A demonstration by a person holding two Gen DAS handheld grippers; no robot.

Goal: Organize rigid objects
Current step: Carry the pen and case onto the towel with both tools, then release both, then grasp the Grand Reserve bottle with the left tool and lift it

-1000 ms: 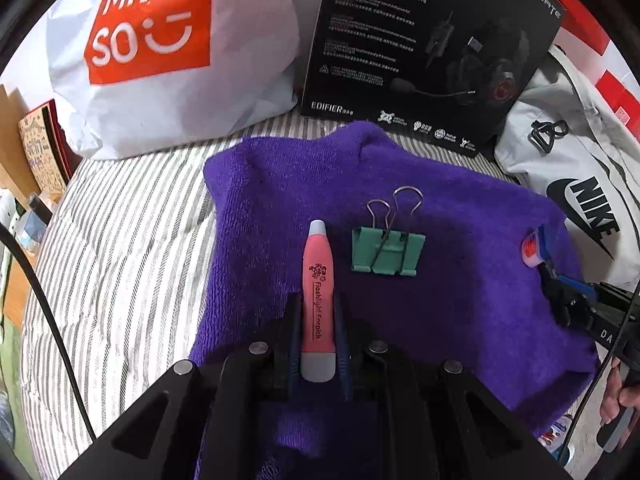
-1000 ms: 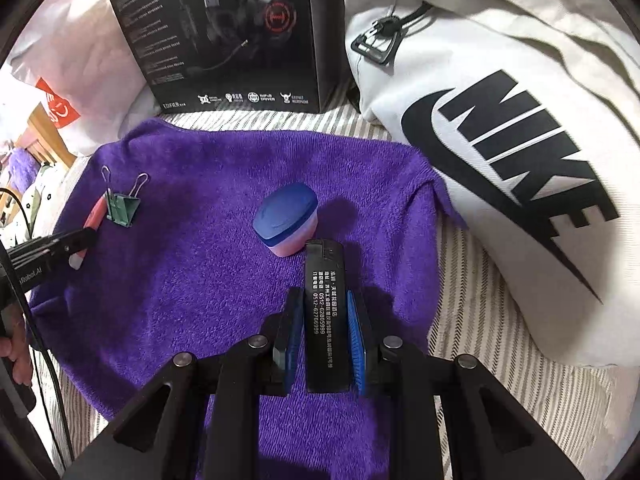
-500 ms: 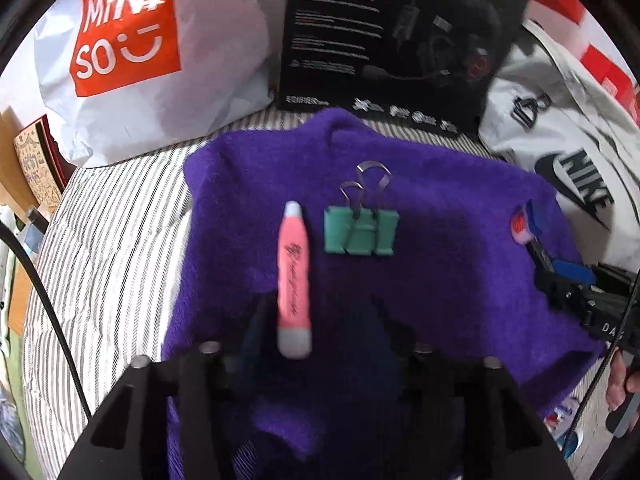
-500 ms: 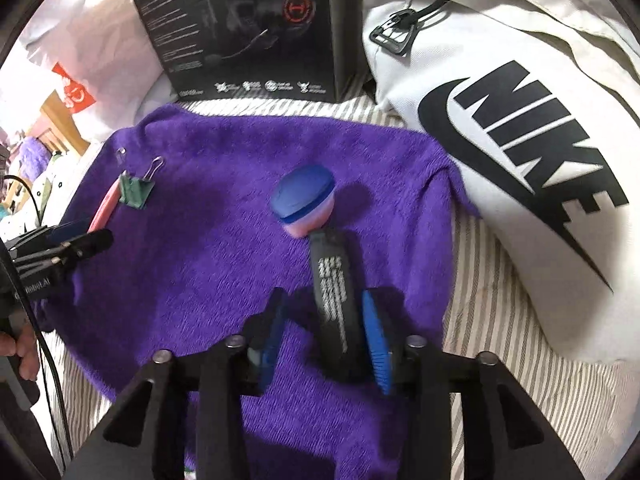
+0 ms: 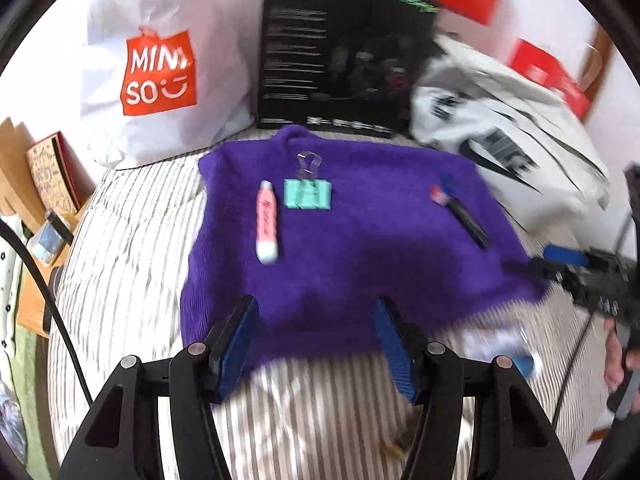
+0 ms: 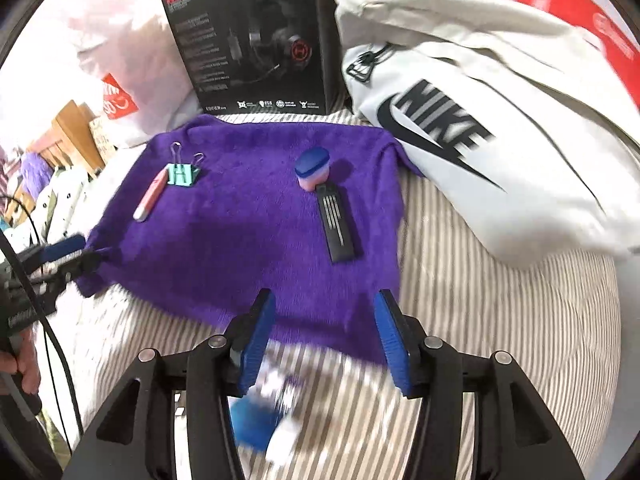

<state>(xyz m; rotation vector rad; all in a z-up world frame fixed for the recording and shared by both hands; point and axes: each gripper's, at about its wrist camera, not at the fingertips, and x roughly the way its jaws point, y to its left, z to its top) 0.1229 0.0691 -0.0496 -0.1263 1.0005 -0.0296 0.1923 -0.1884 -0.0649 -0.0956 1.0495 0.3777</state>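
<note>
A: Gaping wide, the left gripper (image 5: 316, 340) has nothing between its blue fingers (image 5: 236, 344); it hangs above the near edge of the purple towel (image 5: 340, 264).

B: And the right gripper (image 6: 324, 338)?

A: Same: its fingers (image 6: 394, 342) are spread far apart and hold nothing, over the towel's near hem and the striped bed cover (image 6: 500, 320). Below it lies a blurred blue and white object (image 6: 260, 424) that I cannot identify.

B: Where are the task's things?

A: All lying on the towel. In the left wrist view, a pink flashlight earpick (image 5: 267, 222) lies lengthwise on the left part, white end nearest the camera. Just beside its far end, to the right, sits a green binder clip (image 5: 308, 194) with its wire handles pointing away. Whether they touch is hard to tell.

B: The other side?

A: In the right wrist view, a small pink jar with a blue lid (image 6: 313, 169) sits toward the towel's far right. A flat black bar with pale lines (image 6: 338, 222) lies right against the jar's near side and runs toward the camera.

B: Surroundings?

A: Behind the towel stands a black headset box (image 6: 256, 40). A white Miniso bag (image 5: 160, 72) lies to its left, a white Nike bag (image 6: 480, 132) to its right. At the left edge of the right wrist view, a hand (image 6: 24, 364) grips the other tool's handle.
</note>
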